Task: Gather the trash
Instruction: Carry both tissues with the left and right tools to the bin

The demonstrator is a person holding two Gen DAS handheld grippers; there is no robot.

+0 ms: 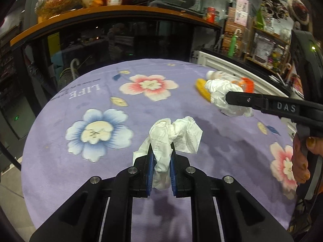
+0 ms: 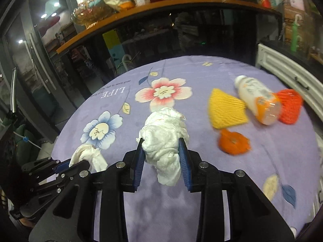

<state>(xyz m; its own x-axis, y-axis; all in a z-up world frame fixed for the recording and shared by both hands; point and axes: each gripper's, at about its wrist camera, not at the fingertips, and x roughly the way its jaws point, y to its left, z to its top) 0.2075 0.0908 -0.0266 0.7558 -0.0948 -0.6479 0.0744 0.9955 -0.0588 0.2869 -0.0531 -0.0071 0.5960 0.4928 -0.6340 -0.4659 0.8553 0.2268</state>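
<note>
My left gripper [image 1: 161,149] is shut on a crumpled white tissue [image 1: 175,135], held a little above the purple floral tablecloth [image 1: 60,161]. My right gripper [image 2: 161,141] is shut on a bigger white paper wad [image 2: 163,129], also off the cloth. In the left wrist view the right gripper [image 1: 229,96] reaches in from the right with its wad [image 1: 220,92]. The right wrist view shows the left gripper [image 2: 84,162] at lower left with its tissue [image 2: 88,155]. On the cloth to the right lie a yellow foam net [image 2: 226,111], a white bottle [image 2: 254,94], an orange foam net [image 2: 290,109] and an orange scrap [image 2: 234,143].
A hand [image 1: 302,161] holds the right gripper's handle. A dark glass cabinet with an orange-edged shelf [image 1: 113,14] stands behind the round table. A white panel [image 2: 282,66] borders the table's right side. Cluttered shelves [image 1: 262,36] fill the back right.
</note>
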